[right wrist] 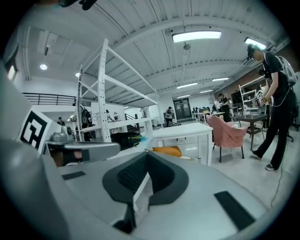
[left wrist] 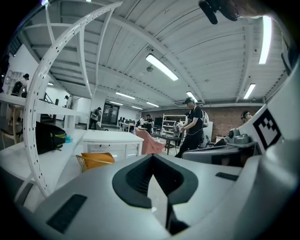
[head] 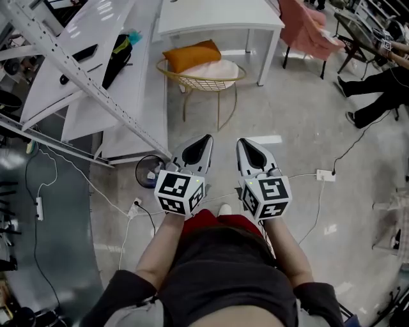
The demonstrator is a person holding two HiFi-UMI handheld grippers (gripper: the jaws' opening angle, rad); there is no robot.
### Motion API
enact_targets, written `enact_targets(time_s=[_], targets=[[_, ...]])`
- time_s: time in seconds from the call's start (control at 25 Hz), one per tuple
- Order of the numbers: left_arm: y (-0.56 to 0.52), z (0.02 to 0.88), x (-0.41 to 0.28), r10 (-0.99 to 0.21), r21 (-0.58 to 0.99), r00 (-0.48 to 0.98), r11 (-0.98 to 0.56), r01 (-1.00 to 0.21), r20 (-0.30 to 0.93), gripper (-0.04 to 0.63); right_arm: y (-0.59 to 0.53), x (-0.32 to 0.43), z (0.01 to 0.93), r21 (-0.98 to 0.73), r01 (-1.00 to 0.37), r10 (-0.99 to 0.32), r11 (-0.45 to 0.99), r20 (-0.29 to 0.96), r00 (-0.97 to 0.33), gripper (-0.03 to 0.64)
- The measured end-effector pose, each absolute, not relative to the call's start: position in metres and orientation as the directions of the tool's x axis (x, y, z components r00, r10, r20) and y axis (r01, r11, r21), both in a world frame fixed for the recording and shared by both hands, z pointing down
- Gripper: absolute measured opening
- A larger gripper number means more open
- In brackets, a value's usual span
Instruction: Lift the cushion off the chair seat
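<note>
- The left gripper (head: 205, 138) has its jaws closed together with nothing between them; in its own view the tips (left wrist: 152, 155) meet in a point.
- The right gripper (head: 243, 142) sits just beside it, and its jaws are also closed and empty, with the tips (right wrist: 146, 152) meeting.
- Both point forward, slightly below level, over the grey floor (head: 300, 128).
- The orange cushion (head: 192, 55) is ahead of both pairs of jaws and well apart from them. It leans on the back of the gold wire chair (head: 220, 80), over a pale seat pad (head: 208, 69).
- From the left jaws the cushion (left wrist: 96, 159) appears to the left of the tips; from the right jaws it (right wrist: 166, 151) appears just beyond them.
- A white table (head: 220, 16) stands past the chair.
- A pink armchair (head: 305, 29) is ahead, to the right of the right jaws.
</note>
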State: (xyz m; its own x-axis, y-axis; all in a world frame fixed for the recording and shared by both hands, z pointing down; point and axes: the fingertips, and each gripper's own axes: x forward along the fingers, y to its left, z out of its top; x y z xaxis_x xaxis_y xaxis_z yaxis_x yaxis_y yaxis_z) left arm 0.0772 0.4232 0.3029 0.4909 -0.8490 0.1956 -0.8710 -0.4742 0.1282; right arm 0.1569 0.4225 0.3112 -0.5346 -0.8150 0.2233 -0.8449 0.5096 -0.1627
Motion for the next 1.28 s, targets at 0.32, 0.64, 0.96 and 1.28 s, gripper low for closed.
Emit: enact_targets(time_s=[0.32, 0.64, 0.96, 1.28], targets=[[0.417, 0.303, 0.082, -0.865, 0.122, 0.461, -0.445, -0.887, 0.199, 0.011, 0.421, 0.165, 0.318, -0.185, -0.830, -0.799, 0.526, 0.228, -0.557, 0.018], [0.410, 0.301, 0.076, -0.883, 0.105, 0.422, -0.408, -0.907, 0.208, 0.011, 0.412, 0.168, 0.309, -0.203, -0.815, -0.794, 0.542, 0.193, -0.576, 0.018], [0.385, 0.296, 0.069, -0.897, 0.099, 0.396, -0.383, -0.918, 0.196, 0.011, 0.393, 0.168, 0.314, -0.195, -0.813, -0.786, 0.549, 0.210, -0.581, 0.018], [0.348, 0.302, 0.061, -0.900, 0.132, 0.386, -0.365, -0.922, 0.203, 0.011, 0.354, 0.169, 0.321, -0.204, -0.829, -0.794, 0.520, 0.242, -0.558, 0.018]])
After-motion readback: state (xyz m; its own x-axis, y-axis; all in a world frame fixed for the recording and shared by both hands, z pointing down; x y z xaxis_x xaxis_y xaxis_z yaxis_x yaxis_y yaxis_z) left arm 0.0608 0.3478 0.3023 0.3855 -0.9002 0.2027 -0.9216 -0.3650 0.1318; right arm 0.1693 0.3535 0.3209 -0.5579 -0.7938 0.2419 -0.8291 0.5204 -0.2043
